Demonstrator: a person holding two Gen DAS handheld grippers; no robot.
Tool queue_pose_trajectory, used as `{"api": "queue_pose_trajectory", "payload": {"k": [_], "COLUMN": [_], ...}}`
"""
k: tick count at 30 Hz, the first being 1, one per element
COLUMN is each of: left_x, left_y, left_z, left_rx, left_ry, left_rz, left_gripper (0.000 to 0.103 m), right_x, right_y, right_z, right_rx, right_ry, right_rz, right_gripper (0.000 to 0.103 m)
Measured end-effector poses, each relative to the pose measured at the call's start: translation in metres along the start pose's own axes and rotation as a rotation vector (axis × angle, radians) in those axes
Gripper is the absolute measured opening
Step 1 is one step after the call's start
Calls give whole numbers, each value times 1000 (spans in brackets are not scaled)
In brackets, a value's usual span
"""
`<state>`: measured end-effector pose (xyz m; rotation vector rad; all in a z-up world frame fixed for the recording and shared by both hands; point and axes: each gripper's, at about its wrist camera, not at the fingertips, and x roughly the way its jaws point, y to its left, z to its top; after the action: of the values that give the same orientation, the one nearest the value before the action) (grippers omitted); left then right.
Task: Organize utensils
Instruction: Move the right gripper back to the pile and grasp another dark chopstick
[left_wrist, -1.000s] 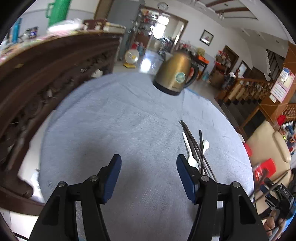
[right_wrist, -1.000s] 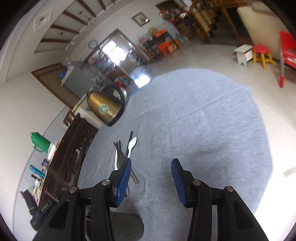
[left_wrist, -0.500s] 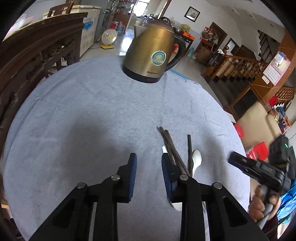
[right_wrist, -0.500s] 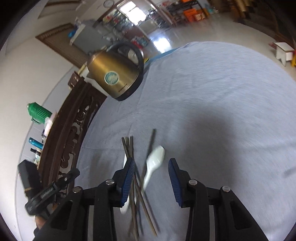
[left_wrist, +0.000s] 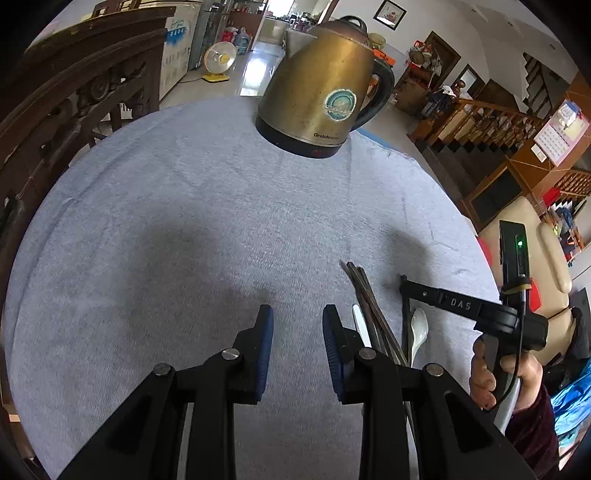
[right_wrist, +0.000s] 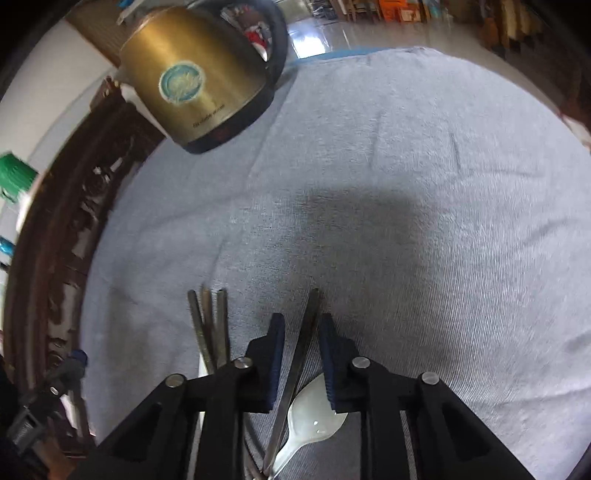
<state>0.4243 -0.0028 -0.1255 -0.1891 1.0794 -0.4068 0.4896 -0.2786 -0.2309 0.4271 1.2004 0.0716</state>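
Note:
Several dark chopsticks (left_wrist: 364, 291) and two white spoons (left_wrist: 419, 332) lie in a loose pile on the grey tablecloth (left_wrist: 184, 221). My left gripper (left_wrist: 297, 317) is narrowly open and empty, just left of the pile. My right gripper (right_wrist: 301, 328) is low over the pile, its jaws narrowly open on either side of one lone chopstick (right_wrist: 303, 343), with a white spoon (right_wrist: 314, 417) under it. Three more chopsticks (right_wrist: 210, 321) lie to its left. In the left wrist view the right gripper (left_wrist: 406, 291) reaches in from the right.
A brass electric kettle (left_wrist: 321, 88) stands at the far side of the round table; it also shows in the right wrist view (right_wrist: 199, 85). A carved dark wooden chair back (left_wrist: 74, 96) borders the table's left. Stairs and a beige sofa (left_wrist: 524, 236) lie beyond the right edge.
Both grippers have moved forward and down to the utensil pile. Both have narrowed. The right gripper now straddles a single chopstick.

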Motion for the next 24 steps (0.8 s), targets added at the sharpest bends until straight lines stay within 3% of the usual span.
{"api": "queue_pose_trajectory", "payload": {"k": [2, 5, 14, 17, 20, 24], "left_x": [8, 24, 86, 94, 82, 54], "left_y": [-3, -13, -50, -61, -59, -46], "left_z": [4, 13, 27, 22, 17, 9], "left_rx": [-5, -18, -100, -83, -103, -115], "left_ry": [15, 43, 165, 188, 167, 103], "left_rz": [-13, -45, -118, -76, -77, -20], "left_gripper": [28, 28, 28, 28, 28, 29], "right_x": [2, 4, -40, -58, -75, -103], "right_y": [9, 12, -34, -51, -63, -81], "right_z": [1, -1, -19, -25, -33, -51], "right_rx": [-45, -83, -3, 28, 56, 87], "right_ry": [0, -12, -185, -232, -265, -322], "right_rz": [-47, -61, 107, 141, 161, 193], "right_gripper": [9, 9, 9, 9, 9, 9]}}
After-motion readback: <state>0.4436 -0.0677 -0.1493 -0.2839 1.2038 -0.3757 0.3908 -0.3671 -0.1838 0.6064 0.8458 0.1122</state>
